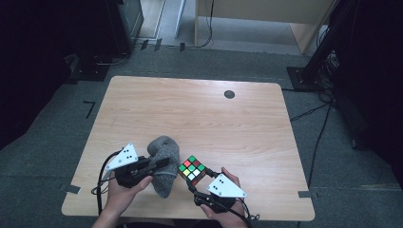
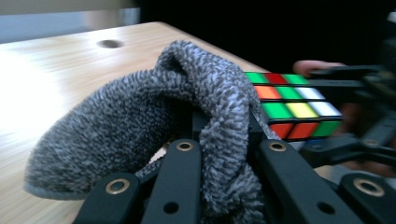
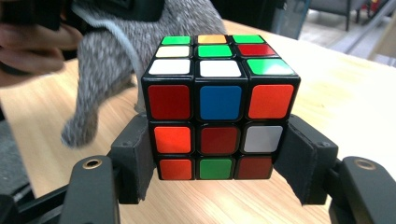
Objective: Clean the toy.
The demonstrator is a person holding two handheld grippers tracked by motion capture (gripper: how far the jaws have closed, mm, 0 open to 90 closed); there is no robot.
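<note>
Right gripper view is showing the cube [image 3: 221,108] sitting squarely between your two jaws, with their pads pressing on its left and right faces at the lower two rows, so your right gripper [image 3: 221,161] is gripping the cube at about half opening. You are holding the cube above the table [image 3: 355,107], its red, blue and orange row facing the camera and its green and white face turned up. Behind it, to the left, the grey cloth [image 3: 140,60] is hanging down in a fold, just beside the cube; whether the two are touching you cannot tell from here. Left gripper view is showing that cloth [image 2: 140,126] bunched over and between your left jaws, a thick fold running down through the narrow gap, so your left gripper [image 2: 224,154] is clamping the cloth with the jaws nearly together. The cube [image 2: 294,105] is sitting just past the cloth on the right there, gripped by the other gripper. High view is placing both near the table's [image 1: 199,109] near edge: your left gripper [image 1: 159,164] is pinching the cloth [image 1: 164,164] on the left, and your right gripper [image 1: 192,183] is gripping the cube [image 1: 191,167] immediately to the cloth's right, close beside it.
</note>
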